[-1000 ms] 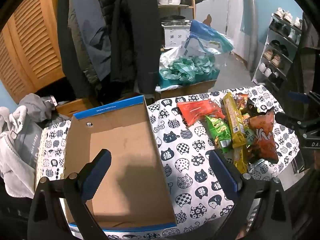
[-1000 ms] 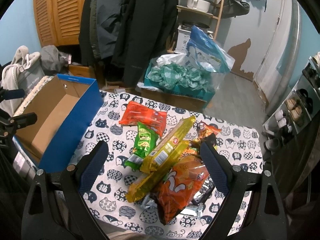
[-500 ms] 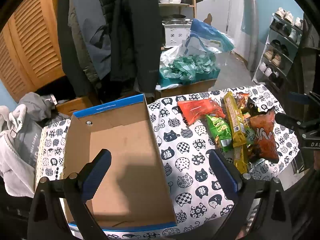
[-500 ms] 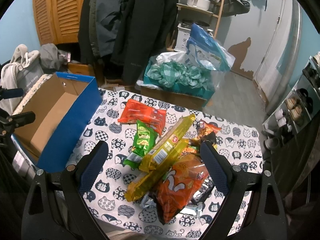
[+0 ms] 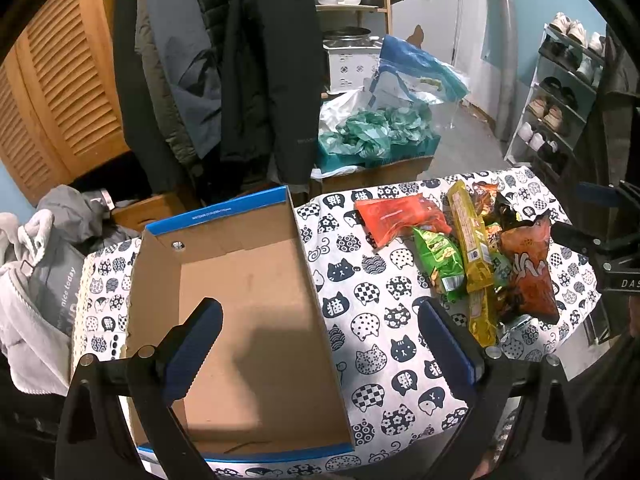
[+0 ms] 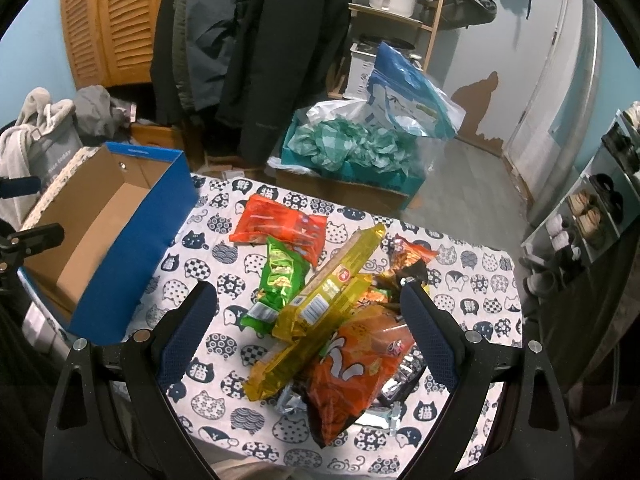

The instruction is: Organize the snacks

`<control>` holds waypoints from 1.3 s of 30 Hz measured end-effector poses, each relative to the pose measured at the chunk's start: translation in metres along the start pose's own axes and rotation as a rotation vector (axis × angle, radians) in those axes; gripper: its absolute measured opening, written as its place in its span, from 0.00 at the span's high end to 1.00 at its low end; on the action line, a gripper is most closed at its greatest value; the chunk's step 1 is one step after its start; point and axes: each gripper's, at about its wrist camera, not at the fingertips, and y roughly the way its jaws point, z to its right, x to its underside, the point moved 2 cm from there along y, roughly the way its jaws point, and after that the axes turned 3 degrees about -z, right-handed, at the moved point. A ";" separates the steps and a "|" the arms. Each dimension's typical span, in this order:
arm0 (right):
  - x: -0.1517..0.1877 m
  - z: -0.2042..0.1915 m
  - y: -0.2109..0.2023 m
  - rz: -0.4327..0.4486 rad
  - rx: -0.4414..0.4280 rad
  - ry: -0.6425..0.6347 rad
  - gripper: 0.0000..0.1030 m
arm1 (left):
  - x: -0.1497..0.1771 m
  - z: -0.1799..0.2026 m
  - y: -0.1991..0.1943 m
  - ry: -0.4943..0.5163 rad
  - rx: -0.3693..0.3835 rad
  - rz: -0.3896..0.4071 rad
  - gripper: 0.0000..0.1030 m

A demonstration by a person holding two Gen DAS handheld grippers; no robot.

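- The right gripper [image 6: 308, 322] hangs above the snack heap with its jaws spread wide and nothing between them; nearest to it lies the big orange chip bag [image 6: 352, 364], partly covering a silvery packet underneath.
- The left gripper [image 5: 320, 336] is likewise wide apart and empty, poised over the near end of the cardboard box [image 5: 240, 320] (blue outside, brown inside), whose floor is bare, so no snack has gone in yet.
- By my reading this is the very start: the first pick is being lined up, with nothing sorted so far.
- Just beyond the orange bag, the long yellow packet [image 6: 332, 288] lies diagonally across the pile, resting on a second yellow packet and touching the green bag [image 6: 280, 276] at its side.
- Farther on, the red-orange packet [image 6: 280, 226] lies flat on the cat-print tablecloth [image 6: 472, 280], its near edge under the green bag.
- A small crumpled orange wrapper [image 6: 412, 254] sits at the far side of the heap.
- The next move probably calls for taking whatever is on top (the long yellow packet or the orange bag) before the ones pinned beneath, closing on a narrow edge, since slick film may slip.
- The box stands well to the left of the pile, so a carry across open cloth follows.
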 end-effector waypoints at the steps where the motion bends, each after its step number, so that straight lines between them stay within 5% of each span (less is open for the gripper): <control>1: 0.005 0.002 0.000 -0.001 0.000 -0.001 0.11 | 0.001 0.000 0.000 0.000 0.000 -0.001 0.03; 20: 0.005 0.019 0.014 -0.067 0.056 0.027 0.11 | -0.004 0.013 0.019 0.029 -0.005 -0.047 0.03; 39: 0.053 0.069 0.082 -0.287 0.031 0.235 0.11 | -0.007 0.076 0.074 0.113 0.061 -0.181 0.03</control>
